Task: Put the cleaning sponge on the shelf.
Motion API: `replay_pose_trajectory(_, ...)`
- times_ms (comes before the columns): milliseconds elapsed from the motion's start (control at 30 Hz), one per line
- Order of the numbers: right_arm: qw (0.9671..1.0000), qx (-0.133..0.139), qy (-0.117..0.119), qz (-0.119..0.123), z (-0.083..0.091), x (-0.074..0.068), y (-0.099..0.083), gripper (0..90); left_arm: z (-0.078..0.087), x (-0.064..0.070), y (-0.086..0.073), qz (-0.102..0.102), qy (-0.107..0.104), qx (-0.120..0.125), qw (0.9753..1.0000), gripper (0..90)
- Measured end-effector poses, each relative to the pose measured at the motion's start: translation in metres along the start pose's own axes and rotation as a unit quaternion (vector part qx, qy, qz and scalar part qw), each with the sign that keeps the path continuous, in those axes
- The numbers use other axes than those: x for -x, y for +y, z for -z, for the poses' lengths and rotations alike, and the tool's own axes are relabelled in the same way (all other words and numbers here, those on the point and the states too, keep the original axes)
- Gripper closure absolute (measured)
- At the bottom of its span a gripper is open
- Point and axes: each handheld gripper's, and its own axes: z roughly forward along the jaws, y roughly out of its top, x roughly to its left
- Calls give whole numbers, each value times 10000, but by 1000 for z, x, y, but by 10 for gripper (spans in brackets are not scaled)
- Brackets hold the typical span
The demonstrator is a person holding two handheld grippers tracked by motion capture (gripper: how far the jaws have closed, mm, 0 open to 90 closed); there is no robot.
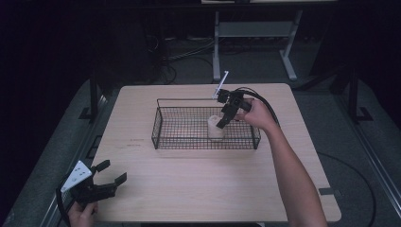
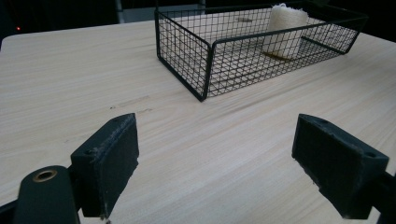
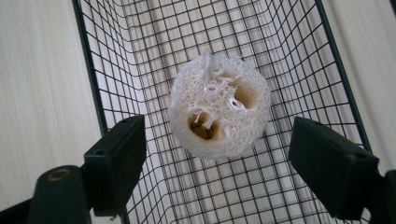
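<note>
- Pale, cream-coloured cylindrical loofah sponge (image 3: 219, 109): stands upright on its end inside the black wire-mesh basket (image 1: 163, 124), toward the basket's right half, resting on the mesh floor and apart from the walls.
- Basket: sits on the light wooden desk (image 1: 198, 184), toward the far side.
- Right gripper (image 1: 221, 124): poised directly above the sponge and pointing down into the basket; released, jaws spread wide to either side of the sponge's top face, neither touching it in the right gripper view.
- Left gripper (image 1: 111, 176): rests low near the desk's near-left corner, well apart from the basket; released, jaws wide and grasping nothing.
- Handling, as judged: the fibrous open web and the 2 hollow channels in the top face suggest a very light, dry, springy body that yields under pressure and recovers. Its rough surface should not slip against the jaw faces. It is unlikely to break, though a hard squeeze may collapse the channels.
- Where to hold, as judged: across the curved side wall, just below the top rim, with the jaws on opposite flanks; moderate closing force should suffice.
</note>
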Motion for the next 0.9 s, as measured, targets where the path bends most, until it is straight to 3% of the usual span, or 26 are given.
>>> replay_pose_trajectory(900,9996,144,-142,181,35,-22,-7,170,0,0,0,-8,1,10,10000,139)
